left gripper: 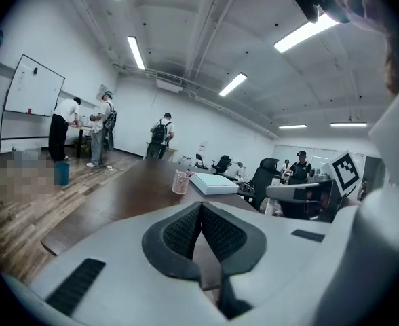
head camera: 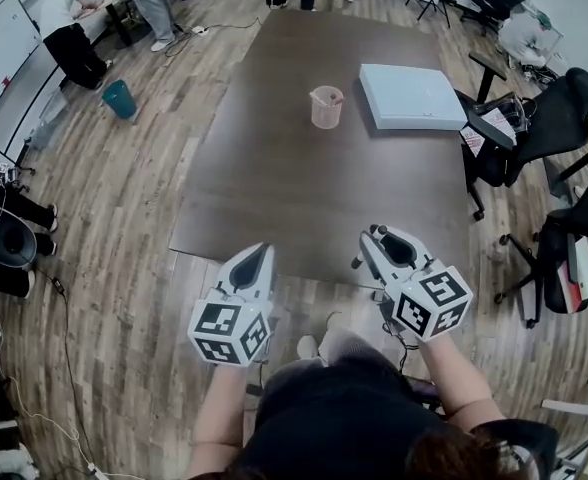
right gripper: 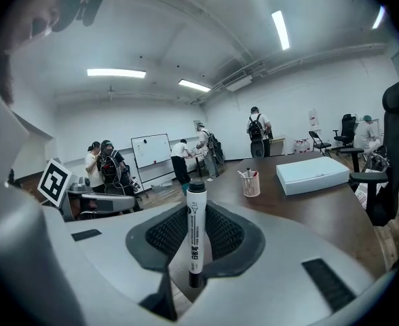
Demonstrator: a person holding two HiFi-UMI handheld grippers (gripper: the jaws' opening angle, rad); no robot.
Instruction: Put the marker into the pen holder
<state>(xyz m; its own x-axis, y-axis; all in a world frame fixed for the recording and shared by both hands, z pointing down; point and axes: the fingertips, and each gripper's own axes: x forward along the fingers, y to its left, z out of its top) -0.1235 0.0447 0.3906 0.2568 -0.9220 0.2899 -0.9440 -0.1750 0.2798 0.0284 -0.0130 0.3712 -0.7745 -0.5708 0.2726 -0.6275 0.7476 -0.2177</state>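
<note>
We read right gripper (right gripper: 197, 212) clamped on upright white marker (right gripper: 195, 240). Left gripper (left gripper: 201, 209) pinched together, empty. Pink pen holder (head camera: 326, 107) on brown table (head camera: 264, 178), well ahead, apparently holding pens.

Head view steeply downward, 2 gripper views low along table (head camera: 274, 168), all sharing pen holder (head camera: 326, 107)

White marker (right gripper: 195, 236), black cap up, sits upright pinched in the right gripper (head camera: 378, 236). Pink mesh pen holder (head camera: 326, 107) stands mid-table (head camera: 274, 178), a few pens inside.
</note>
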